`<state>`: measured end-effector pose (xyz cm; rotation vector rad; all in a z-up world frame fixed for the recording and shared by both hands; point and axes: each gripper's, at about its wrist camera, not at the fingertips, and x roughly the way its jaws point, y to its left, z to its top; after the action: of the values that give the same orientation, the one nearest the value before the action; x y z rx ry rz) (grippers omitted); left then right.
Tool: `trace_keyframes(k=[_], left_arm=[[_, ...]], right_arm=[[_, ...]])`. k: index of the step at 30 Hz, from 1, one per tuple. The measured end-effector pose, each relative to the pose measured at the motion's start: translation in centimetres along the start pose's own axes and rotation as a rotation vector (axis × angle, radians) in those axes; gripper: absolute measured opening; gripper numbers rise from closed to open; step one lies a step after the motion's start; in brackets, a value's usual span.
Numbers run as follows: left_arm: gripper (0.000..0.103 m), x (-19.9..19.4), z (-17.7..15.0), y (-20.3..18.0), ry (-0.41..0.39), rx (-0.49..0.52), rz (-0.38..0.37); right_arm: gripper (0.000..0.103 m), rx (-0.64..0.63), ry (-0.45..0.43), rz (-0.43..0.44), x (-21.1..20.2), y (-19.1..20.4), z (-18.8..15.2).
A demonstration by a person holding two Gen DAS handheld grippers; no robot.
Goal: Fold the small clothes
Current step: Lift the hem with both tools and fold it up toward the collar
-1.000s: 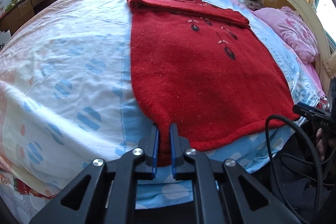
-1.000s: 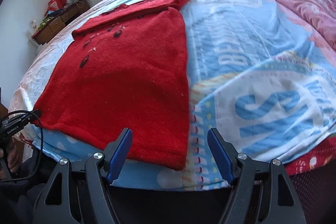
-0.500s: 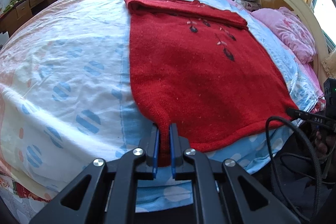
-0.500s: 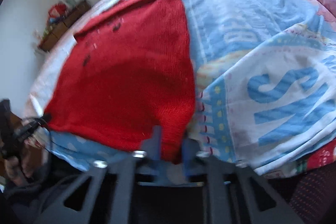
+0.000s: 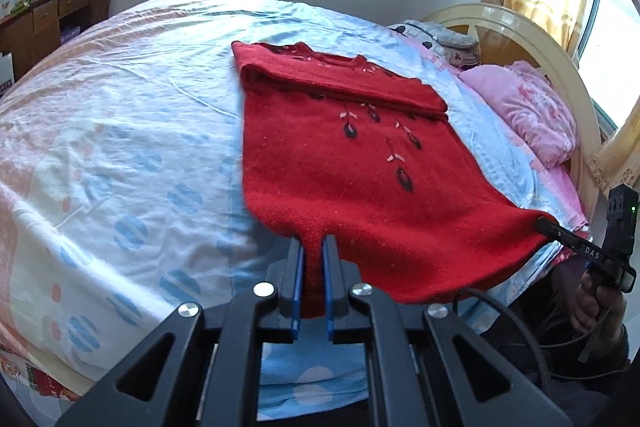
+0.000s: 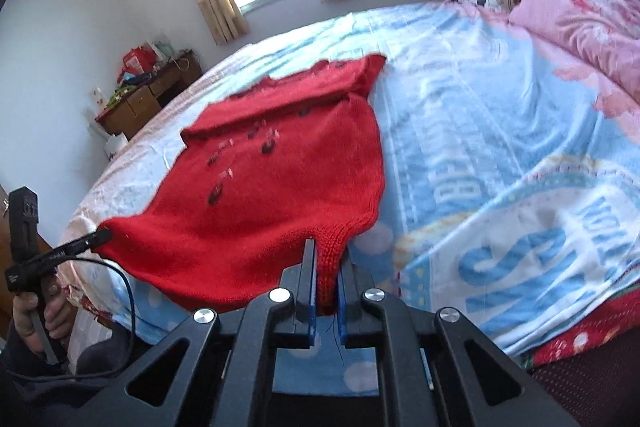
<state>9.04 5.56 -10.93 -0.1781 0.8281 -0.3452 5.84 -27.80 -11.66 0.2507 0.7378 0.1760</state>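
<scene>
A red knitted sweater [image 5: 344, 163] with dark leaf embroidery lies on the bed, its sleeves folded across the top. My left gripper [image 5: 313, 247] is shut on the near left corner of its hem, which is lifted off the sheet. My right gripper [image 6: 328, 251] is shut on the near right corner of the same sweater [image 6: 280, 179]. In the left wrist view the right gripper [image 5: 548, 225] shows at the hem's far corner. The right wrist view shows the left gripper [image 6: 102, 234] pinching the opposite corner. The hem hangs taut between the two grips.
The bed sheet [image 5: 112, 131] is light blue and pink with spots. A pink quilt [image 5: 532, 111] and a cream headboard [image 5: 532, 39] lie to the right. A wooden desk [image 5: 52, 15] stands by the far wall under a window. A hand [image 6: 44, 311] holds the left gripper's handle.
My right gripper closed from wide open onto the sweater's near right corner. Both grippers then rose, lifting the hem off the bed.
</scene>
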Motion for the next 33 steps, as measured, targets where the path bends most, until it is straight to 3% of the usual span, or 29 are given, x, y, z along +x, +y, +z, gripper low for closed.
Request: trace_keyframes(k=[4,17,33], left_arm=[[0.009,-0.3,0.7,0.0,-0.005,-0.017,-0.025],[0.009,-3.0,6.7,0.0,-0.182,-0.034,-0.048],[0.009,-1.2,12.6,1.4,-0.250,-0.078,-0.067]], right_arm=[[0.007,-0.004,-0.056,0.008,-1.1,0.7,1.4],[0.007,-0.053,-0.234,0.037,-3.8,3.4,7.9],[0.007,-0.018,-0.285,0.026,-0.7,2.9,14.2]])
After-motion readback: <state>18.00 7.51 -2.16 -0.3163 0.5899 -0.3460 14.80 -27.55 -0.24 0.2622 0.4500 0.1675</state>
